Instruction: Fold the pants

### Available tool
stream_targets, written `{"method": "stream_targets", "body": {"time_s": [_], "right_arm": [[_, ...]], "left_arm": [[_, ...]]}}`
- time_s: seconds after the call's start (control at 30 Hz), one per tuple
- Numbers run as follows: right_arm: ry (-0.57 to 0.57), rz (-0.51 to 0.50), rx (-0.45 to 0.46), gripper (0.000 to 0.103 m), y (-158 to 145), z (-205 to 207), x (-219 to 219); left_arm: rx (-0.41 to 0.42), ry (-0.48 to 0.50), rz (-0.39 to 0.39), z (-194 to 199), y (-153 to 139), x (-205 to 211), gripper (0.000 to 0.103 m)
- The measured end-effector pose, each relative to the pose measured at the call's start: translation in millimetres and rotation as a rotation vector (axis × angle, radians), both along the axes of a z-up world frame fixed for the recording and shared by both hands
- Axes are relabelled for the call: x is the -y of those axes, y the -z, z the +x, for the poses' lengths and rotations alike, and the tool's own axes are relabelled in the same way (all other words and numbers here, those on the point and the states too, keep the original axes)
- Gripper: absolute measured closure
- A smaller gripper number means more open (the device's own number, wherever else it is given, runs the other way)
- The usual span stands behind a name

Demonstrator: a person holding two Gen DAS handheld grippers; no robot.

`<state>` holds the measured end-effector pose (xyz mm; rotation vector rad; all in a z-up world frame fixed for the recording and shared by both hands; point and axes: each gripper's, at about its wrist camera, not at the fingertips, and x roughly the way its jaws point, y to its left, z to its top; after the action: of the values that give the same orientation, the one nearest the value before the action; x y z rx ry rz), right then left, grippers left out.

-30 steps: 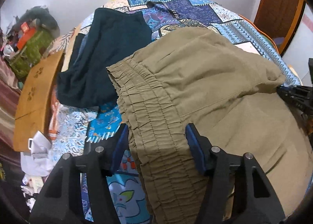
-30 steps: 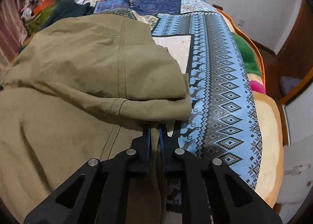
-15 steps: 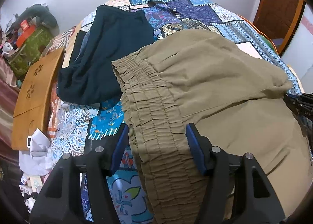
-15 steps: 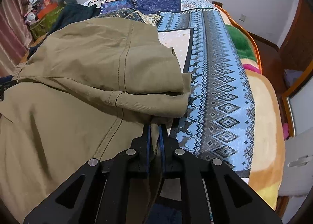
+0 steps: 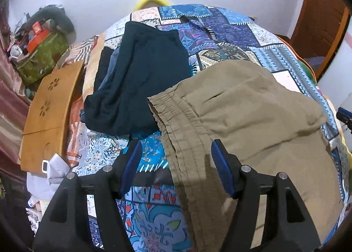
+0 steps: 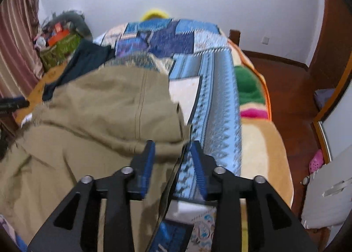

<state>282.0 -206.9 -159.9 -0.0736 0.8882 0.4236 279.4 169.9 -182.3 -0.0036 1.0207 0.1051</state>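
Note:
The khaki pants [image 5: 253, 120] lie folded over on the patterned blue bedspread [image 5: 231, 30], with the elastic waistband [image 5: 180, 124] at their left. My left gripper [image 5: 176, 155] is open, above the waistband, holding nothing. In the right wrist view the pants [image 6: 99, 120] lie at the left, with a folded edge just beyond my right gripper [image 6: 171, 153]. That gripper is open and holds nothing.
A dark teal garment [image 5: 143, 80] lies on the bed left of the pants. A wooden board [image 5: 48, 109] and clutter [image 5: 41, 41] sit at the bed's left side. The bed's right edge [image 6: 266, 120] drops to a wooden floor [image 6: 286, 80].
My right gripper has opened and let go of the pants' edge, and it has risen. My left gripper has also risen and drawn back from the waistband, still open.

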Motion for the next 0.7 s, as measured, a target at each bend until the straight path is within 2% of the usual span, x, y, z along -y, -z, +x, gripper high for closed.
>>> {"method": "stream_targets", "body": {"time_s": [0.2,0.43,0.57,0.63,0.67,0.7], "right_arm": [[0.018,0.018,-0.008,0.061,8.7,23.1,-2.7],[-0.019,0.026,-0.124,0.06,44.0,47.9,-14.5],[-0.058,0.043,-0.151,0.06,56.8,48.5,-21.9],[-0.08,0.04,-0.16,0.071,60.0,47.9,-25.5],[-0.087,0.02,-0.161,0.073,61.7,47.5,-28.7],[-0.098,-0.013,-0.142,0.08,62.9,45.5,-33.1]], "left_arm": [[-0.052,-0.006,-0.001,21.3,16.2,2.8,0.031],[-0.12,-0.007,-0.045,32.1,41.9,-2.0,0.027],[-0.13,0.0,-0.07,31.2,50.0,-1.9,0.025],[-0.141,0.012,-0.088,31.3,53.2,-0.3,0.025],[-0.142,0.022,-0.084,31.0,54.5,2.5,0.025],[-0.139,0.031,-0.073,30.8,54.8,5.2,0.025]]}}
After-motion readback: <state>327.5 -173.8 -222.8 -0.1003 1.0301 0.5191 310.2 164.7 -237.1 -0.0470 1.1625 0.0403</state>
